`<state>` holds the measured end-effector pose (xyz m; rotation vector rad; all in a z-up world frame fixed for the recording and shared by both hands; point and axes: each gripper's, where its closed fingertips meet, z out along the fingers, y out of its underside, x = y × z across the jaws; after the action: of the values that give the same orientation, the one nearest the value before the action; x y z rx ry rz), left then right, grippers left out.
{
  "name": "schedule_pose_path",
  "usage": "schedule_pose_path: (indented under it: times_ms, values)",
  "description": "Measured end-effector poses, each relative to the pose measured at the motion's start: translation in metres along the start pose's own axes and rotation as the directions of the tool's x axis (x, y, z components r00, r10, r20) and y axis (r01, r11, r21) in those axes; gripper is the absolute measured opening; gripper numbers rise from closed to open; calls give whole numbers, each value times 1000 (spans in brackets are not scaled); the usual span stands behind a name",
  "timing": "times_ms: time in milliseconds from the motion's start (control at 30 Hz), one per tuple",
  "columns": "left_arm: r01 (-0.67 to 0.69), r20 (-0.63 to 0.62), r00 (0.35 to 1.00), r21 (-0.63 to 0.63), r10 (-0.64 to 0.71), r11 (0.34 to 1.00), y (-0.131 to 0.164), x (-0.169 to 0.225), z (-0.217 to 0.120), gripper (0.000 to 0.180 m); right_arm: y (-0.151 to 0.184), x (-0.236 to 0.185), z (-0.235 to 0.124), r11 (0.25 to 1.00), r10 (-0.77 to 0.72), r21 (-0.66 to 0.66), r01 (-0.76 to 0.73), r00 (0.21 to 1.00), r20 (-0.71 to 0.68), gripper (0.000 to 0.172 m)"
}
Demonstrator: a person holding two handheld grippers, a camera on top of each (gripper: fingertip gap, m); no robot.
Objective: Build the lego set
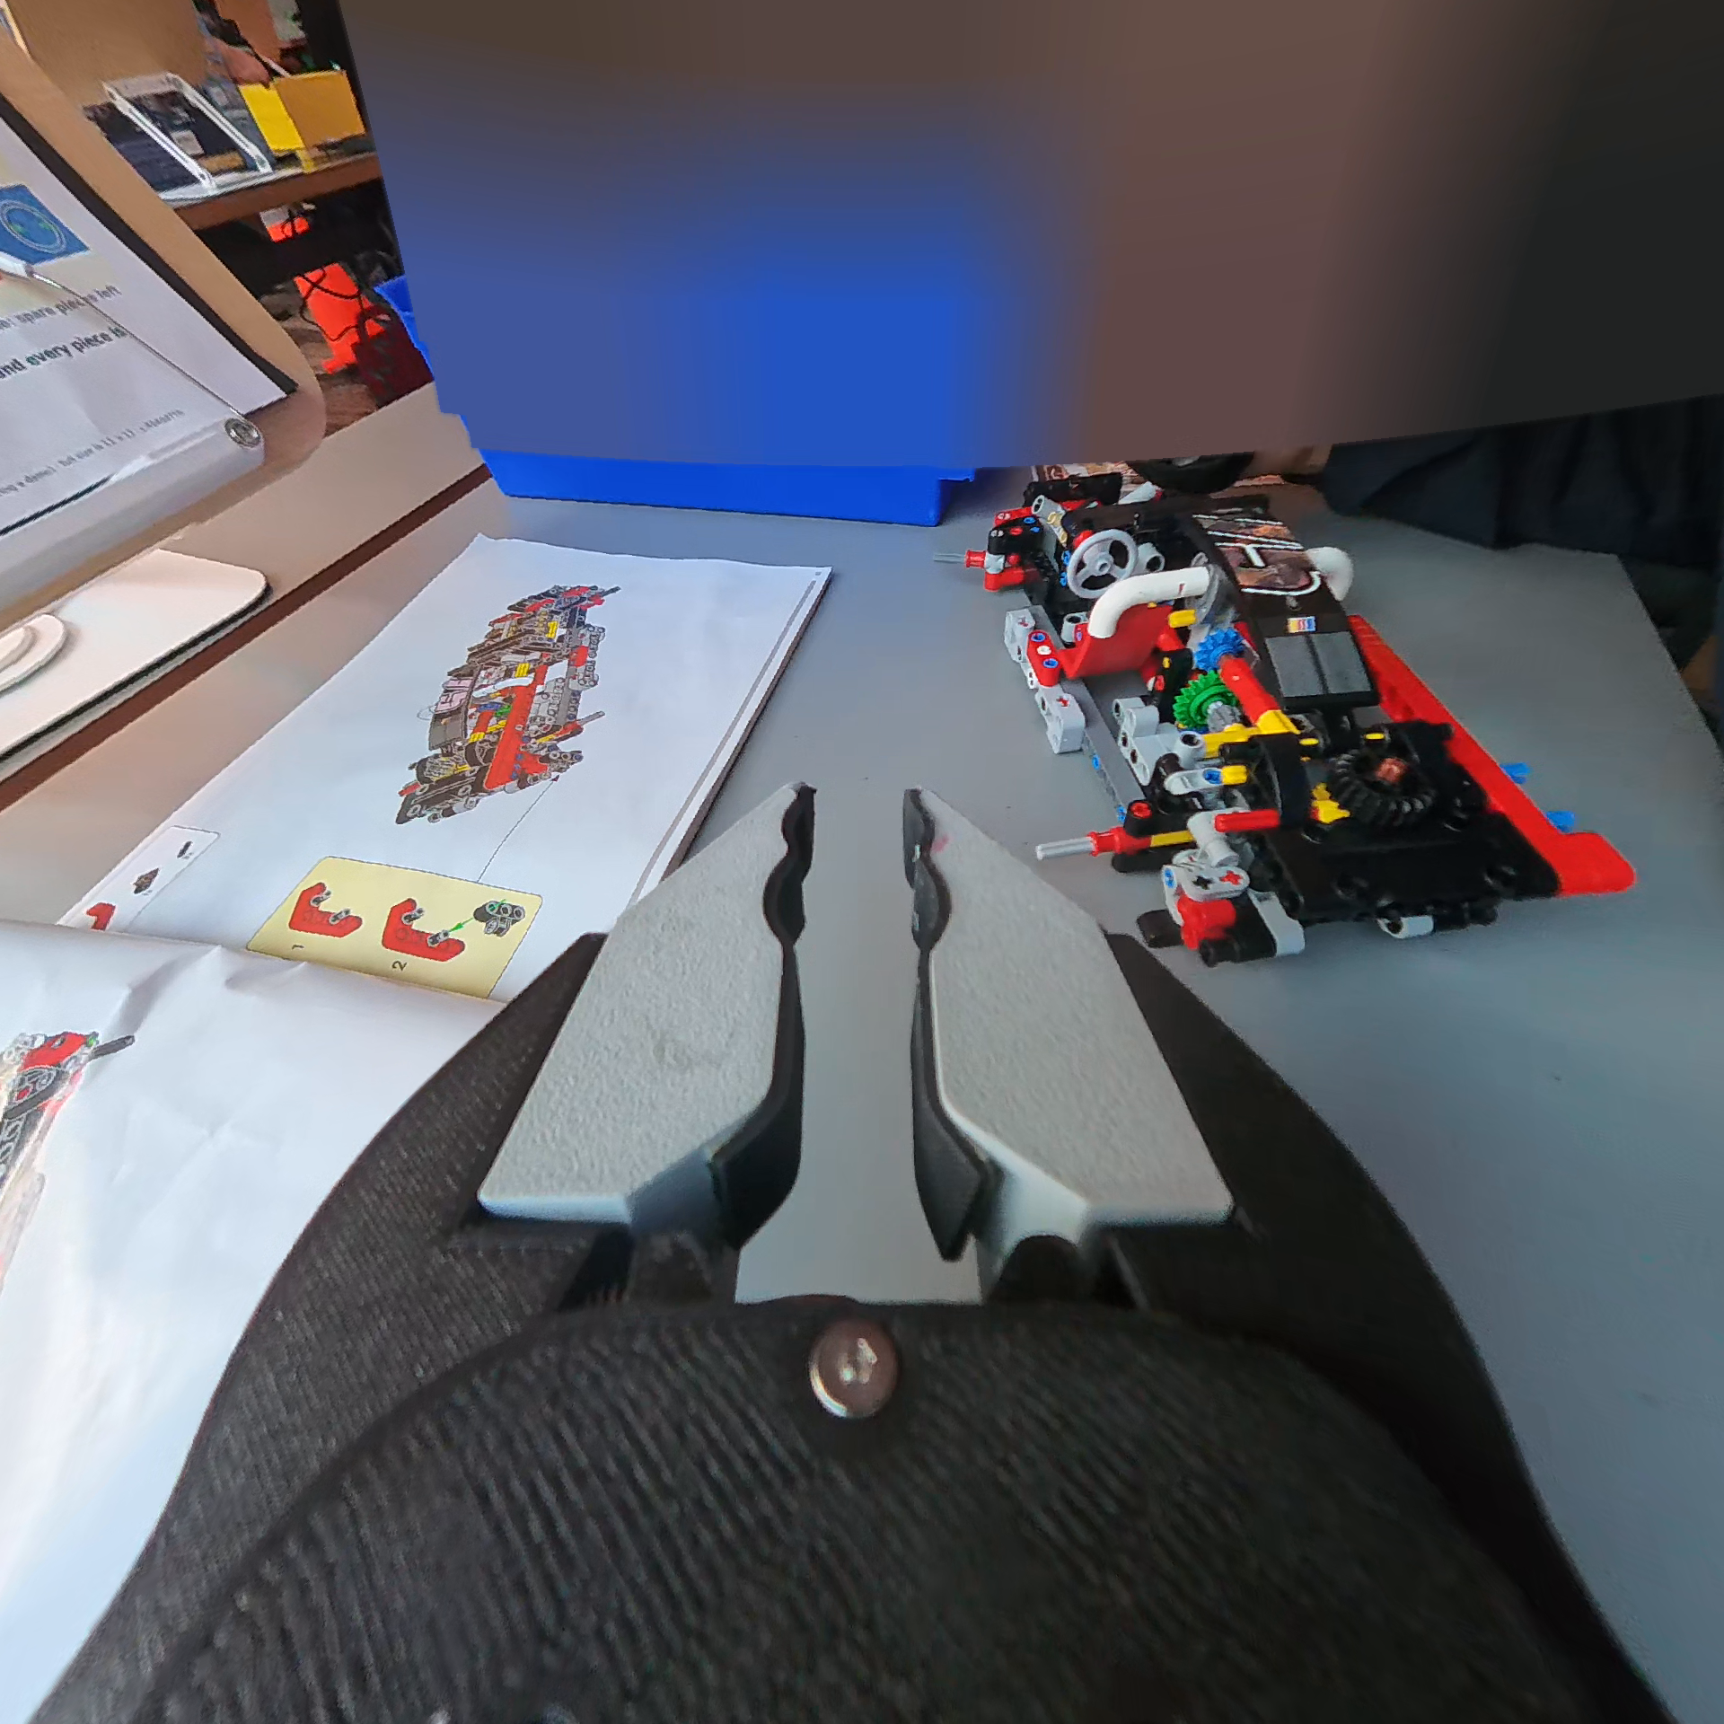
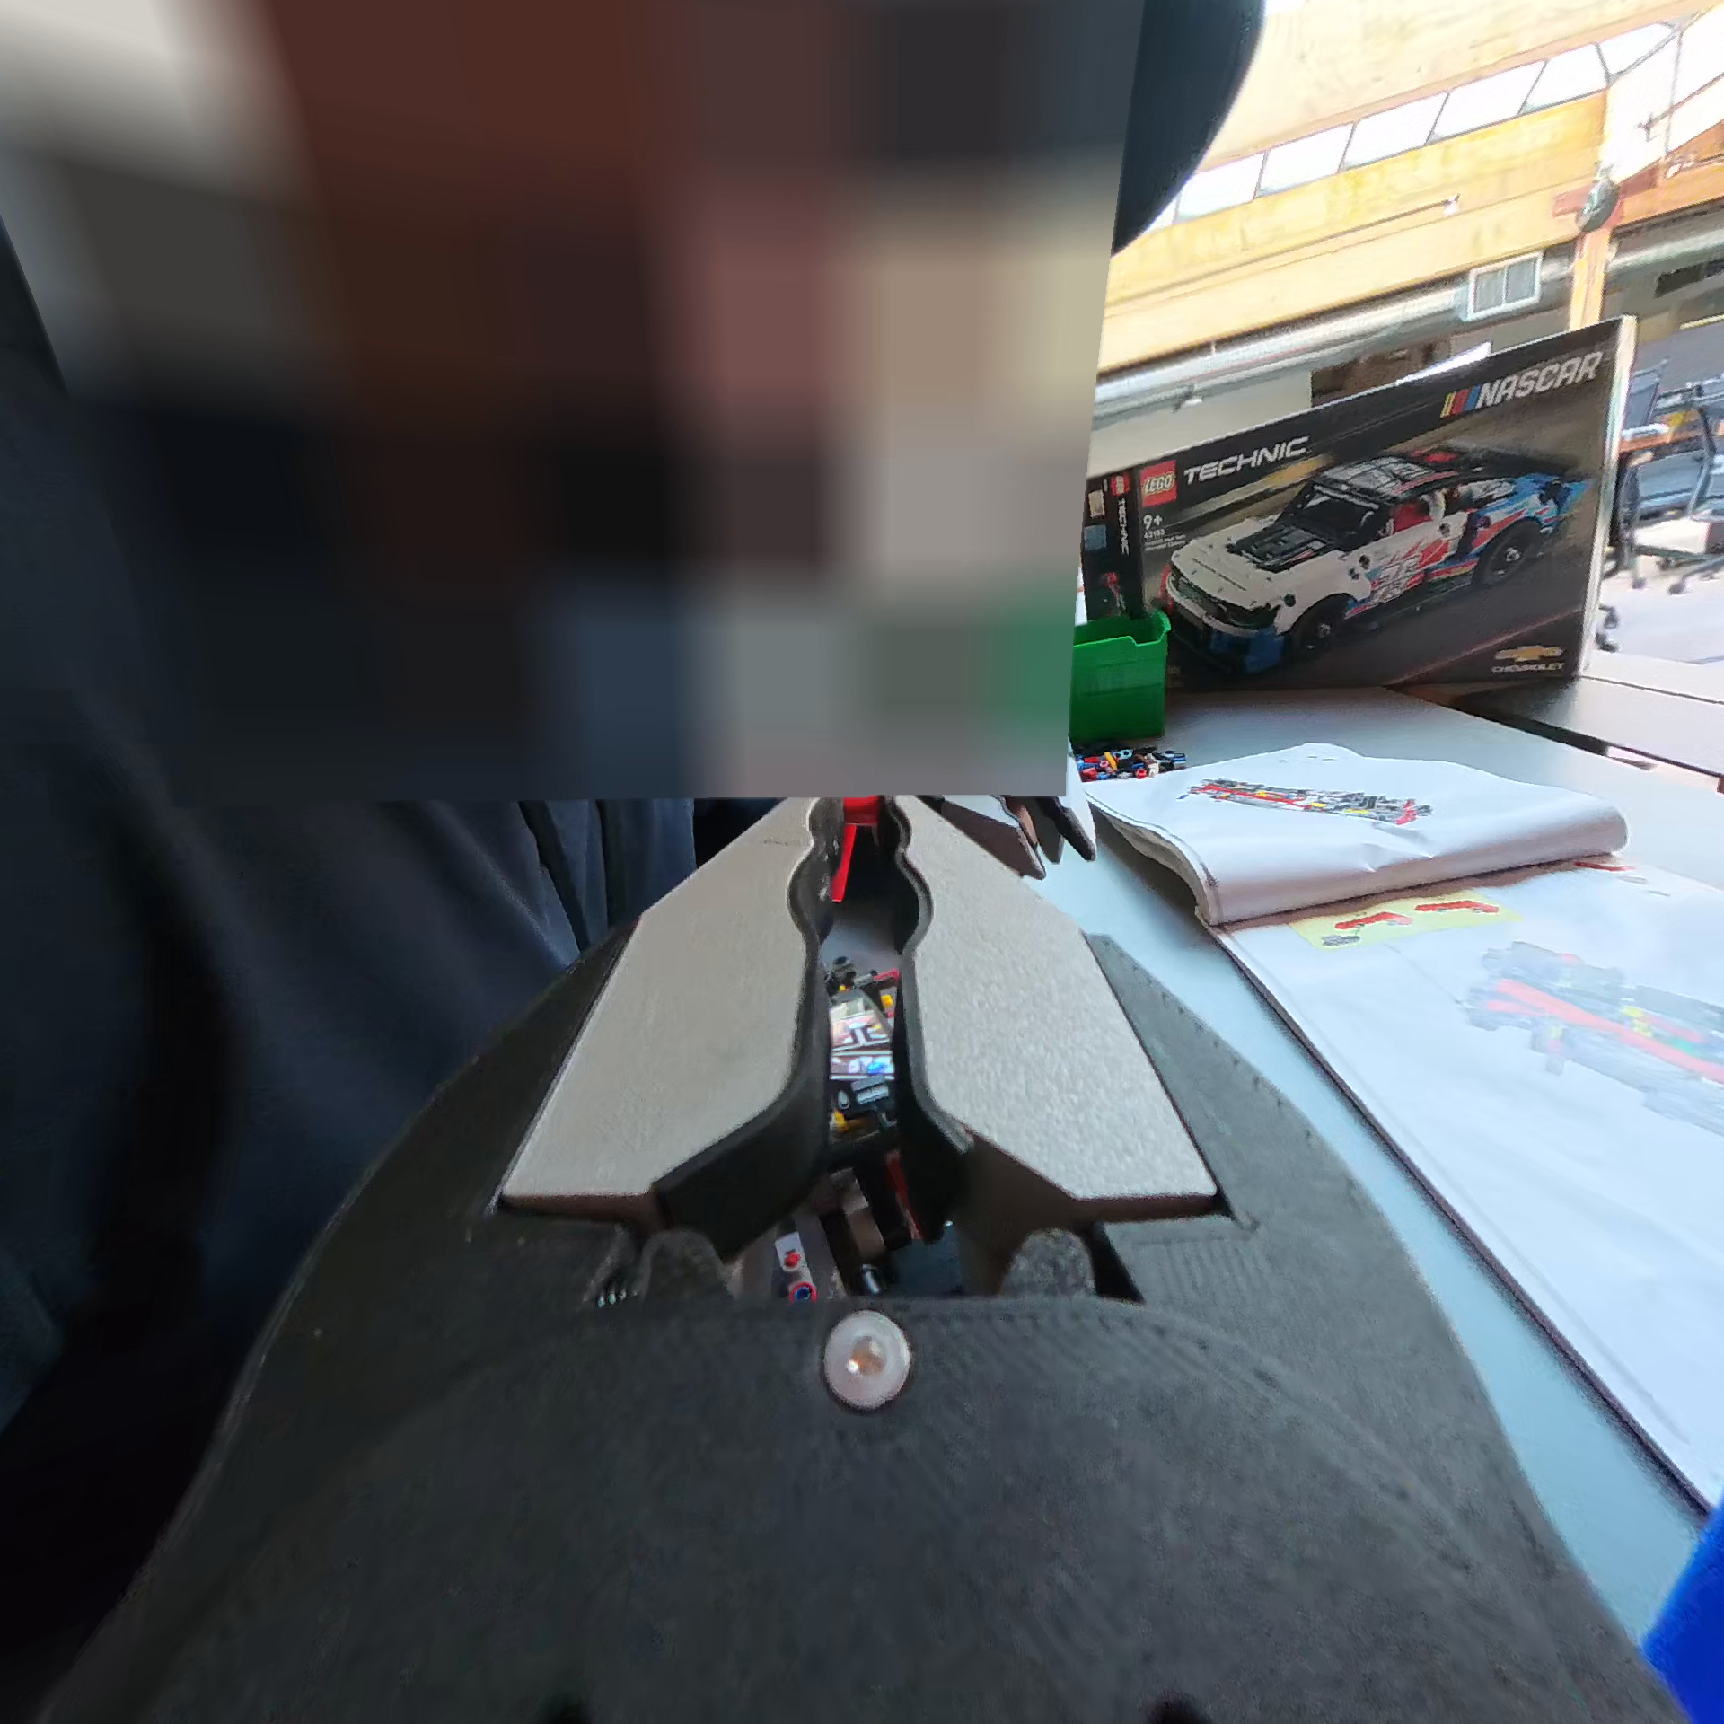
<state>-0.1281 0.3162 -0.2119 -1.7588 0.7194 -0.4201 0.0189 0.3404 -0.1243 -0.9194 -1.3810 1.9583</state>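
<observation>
Your right claw (image 2: 863, 821) hides most of the brick car (image 2: 860, 1045) beneath it. The red piece (image 2: 854, 844) at its tips runs into blur. The open booklet (image 1: 233, 1166) is cut off left.

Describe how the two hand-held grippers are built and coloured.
Both look alike. The left hand-held gripper has two pale grey, wedge-shaped fingers with a grainy surface, lined inside with wavy black pads. They sit in a ribbed black body with a silver screw at its middle. The right hand-held gripper has the same fingers, pads, body and screw. No cables show.

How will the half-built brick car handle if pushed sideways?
Probably slides, not rolls: the half-built brick car lies flat on the grey table, no wheels visible. Likely rigid overall, but protruding axles and the green gear look snag-prone, so bits may pop off.
</observation>
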Motion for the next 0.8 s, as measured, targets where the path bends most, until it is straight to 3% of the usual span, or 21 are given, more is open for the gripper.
schedule_pose_path:
  times_ms: [33, 200, 567, 800]
  values:
    - [-7, 1, 1000, -2, 7, 1000, 0, 0, 0, 17, -3, 0, -2, 1000, 5, 17, -5, 1000, 1, 3]
    - [-24, -7, 1000, -10, 24, 1000, 1, 3, 1, 17, -10, 1, -6, 999, -11, 43, 13, 1000, -25, 5]
    - [-123, 27, 992, -40, 124, 992, 2, 11, 4, 16, 14, 2, 17, 988, -87, -136, 77, 994, -68, 4]
    - [-87, 141, 985, -97, 100, 991, -4, 35, -30, 24, 19, -33, 37, 973, -128, -206, 107, 988, -87, 3]
